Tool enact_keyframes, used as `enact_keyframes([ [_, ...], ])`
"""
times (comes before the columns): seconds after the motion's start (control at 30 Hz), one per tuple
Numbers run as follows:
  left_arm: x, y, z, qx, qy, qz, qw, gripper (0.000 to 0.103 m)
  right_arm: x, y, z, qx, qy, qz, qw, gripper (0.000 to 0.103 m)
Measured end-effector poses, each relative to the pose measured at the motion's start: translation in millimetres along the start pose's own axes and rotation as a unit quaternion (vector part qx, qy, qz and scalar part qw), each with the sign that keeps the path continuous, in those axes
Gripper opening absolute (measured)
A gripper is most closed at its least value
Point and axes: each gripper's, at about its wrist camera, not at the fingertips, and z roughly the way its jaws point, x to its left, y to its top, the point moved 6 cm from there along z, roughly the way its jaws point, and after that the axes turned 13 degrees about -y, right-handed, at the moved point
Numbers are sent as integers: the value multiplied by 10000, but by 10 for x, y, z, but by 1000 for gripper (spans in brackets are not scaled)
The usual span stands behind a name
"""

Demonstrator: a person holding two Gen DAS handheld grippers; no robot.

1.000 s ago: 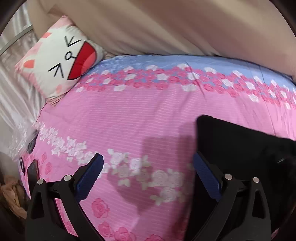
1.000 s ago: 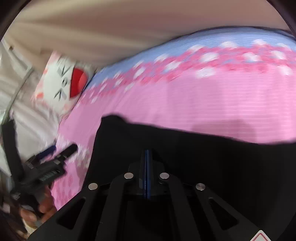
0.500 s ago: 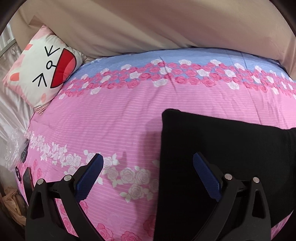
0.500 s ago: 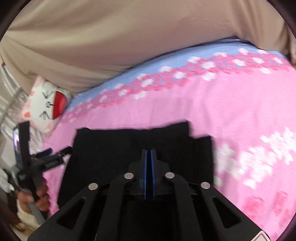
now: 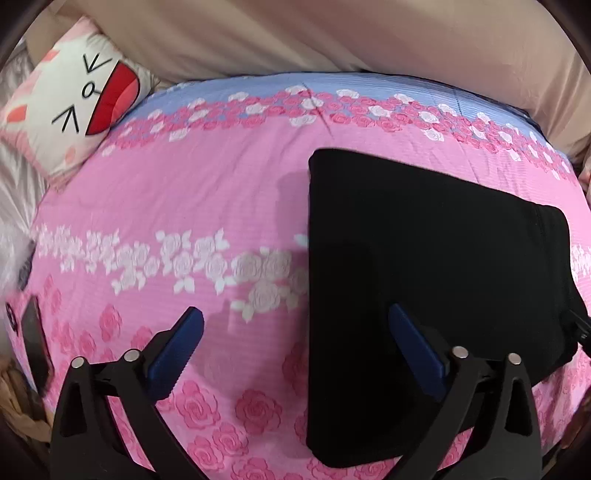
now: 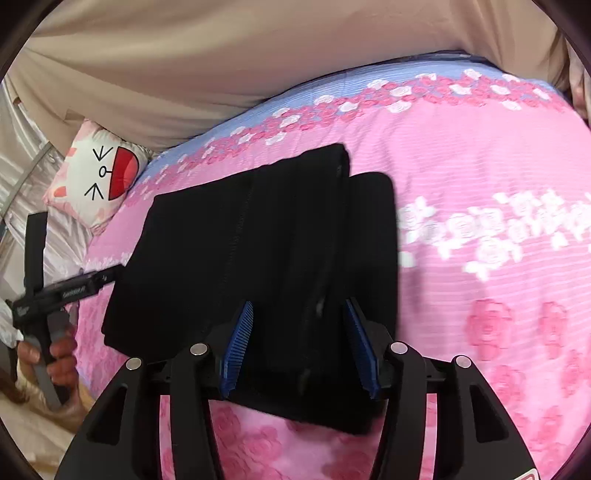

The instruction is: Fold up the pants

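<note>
The black pants (image 5: 424,251) lie folded into a flat rectangle on the pink floral bed cover (image 5: 184,206). My left gripper (image 5: 295,328) is open and empty, its right finger over the pants' near left edge. In the right wrist view the folded pants (image 6: 258,240) show stacked layers. My right gripper (image 6: 299,325) is open, its blue pads on either side of the near edge of the pants, holding nothing. The left gripper (image 6: 107,275) shows at the left edge of that view, held in a hand.
A white and pink cartoon-face pillow (image 5: 74,99) lies at the bed's far left corner. A beige curtain (image 5: 332,33) hangs behind the bed. A dark phone (image 5: 35,343) lies at the left edge of the bed.
My right gripper has opened and let go of the pants, which now lie folded flat. The left gripper pulled back and higher, still open.
</note>
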Motion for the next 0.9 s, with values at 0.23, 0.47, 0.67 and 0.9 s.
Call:
enact_keyframes([
  [0.23,-3,-4,-4,0,59,-117,9999,98,139,177,-600,-646,252,29,9976,14],
  [0.47,-114,-54,-11,-266,521,244,9980,98,-239,-130,-242,-89,76,802,9967,26],
  [0.67,-246,-4,-183,-450,506,363,9970,98,147,331,-728,-991,-281,107,9946,29],
  [0.9,-668,319,-128,-720,440,840,9929,98,720,868,-1,-675,-372,-745,9942,29],
])
